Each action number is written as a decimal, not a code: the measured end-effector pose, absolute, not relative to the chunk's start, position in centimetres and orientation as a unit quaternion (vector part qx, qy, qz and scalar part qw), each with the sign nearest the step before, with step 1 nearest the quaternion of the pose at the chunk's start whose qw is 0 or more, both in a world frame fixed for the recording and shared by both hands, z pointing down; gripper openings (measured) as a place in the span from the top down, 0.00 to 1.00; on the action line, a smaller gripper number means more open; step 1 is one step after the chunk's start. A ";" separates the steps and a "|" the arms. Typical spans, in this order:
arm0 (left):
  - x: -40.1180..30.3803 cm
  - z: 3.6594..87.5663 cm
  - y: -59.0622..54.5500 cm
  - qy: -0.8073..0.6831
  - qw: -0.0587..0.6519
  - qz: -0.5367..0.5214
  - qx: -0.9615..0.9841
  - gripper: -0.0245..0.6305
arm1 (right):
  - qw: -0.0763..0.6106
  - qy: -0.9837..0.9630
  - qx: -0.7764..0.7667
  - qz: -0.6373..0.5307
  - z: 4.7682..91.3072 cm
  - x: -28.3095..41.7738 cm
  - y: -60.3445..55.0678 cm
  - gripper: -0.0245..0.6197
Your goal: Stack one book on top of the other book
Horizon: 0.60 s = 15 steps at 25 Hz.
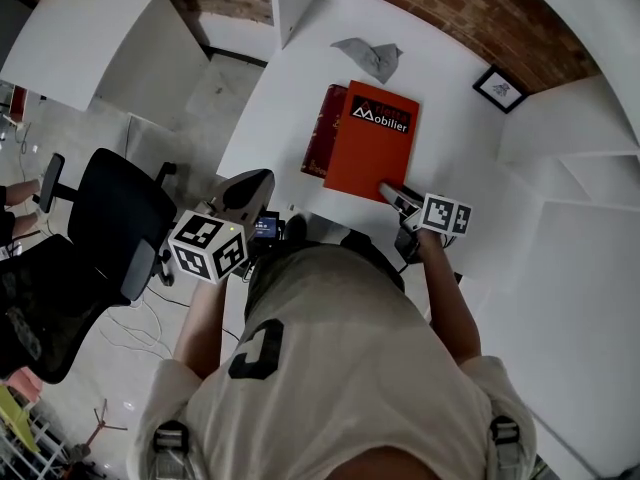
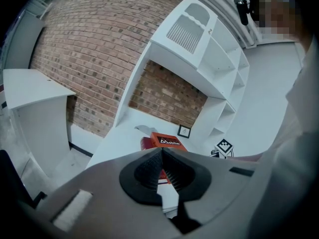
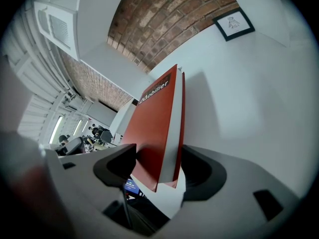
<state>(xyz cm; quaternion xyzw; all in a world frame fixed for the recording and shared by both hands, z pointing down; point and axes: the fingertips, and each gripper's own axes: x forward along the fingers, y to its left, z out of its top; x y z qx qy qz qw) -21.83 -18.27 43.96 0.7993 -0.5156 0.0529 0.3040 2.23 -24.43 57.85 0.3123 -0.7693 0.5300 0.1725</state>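
Note:
An orange-red book (image 1: pixel 370 143) with "Mobilier" on its cover lies slanted on the white table (image 1: pixel 455 158). Its left edge covers part of a dark red book (image 1: pixel 322 128) beside it. My right gripper (image 1: pixel 388 190) is shut on the orange-red book's near right corner. In the right gripper view that book (image 3: pixel 157 128) stands edge-on between the two pads, with the right gripper (image 3: pixel 158 156) closed across its thickness. My left gripper (image 1: pixel 262 180) hangs shut and holding nothing near the table's front edge, left of the books. Beyond its closed tips (image 2: pixel 162 151) I see both books (image 2: pixel 167 141).
A crumpled grey cloth (image 1: pixel 370 56) lies behind the books. A small framed picture (image 1: pixel 500 88) leans at the back right by the brick wall. White shelves stand to the right. A black office chair (image 1: pixel 110 218) stands on the floor at the left.

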 end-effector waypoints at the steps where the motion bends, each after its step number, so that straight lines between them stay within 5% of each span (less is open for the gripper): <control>1: -22.1 44.1 -18.2 -0.513 0.305 0.053 0.801 0.96 | 0.172 -0.769 0.314 0.530 57.9 2.1 -24.4 0.57; 15: -23.0 44.8 -18.9 -0.491 0.312 0.066 0.811 0.96 | 0.168 -0.770 0.317 0.528 57.7 0.9 -24.7 0.57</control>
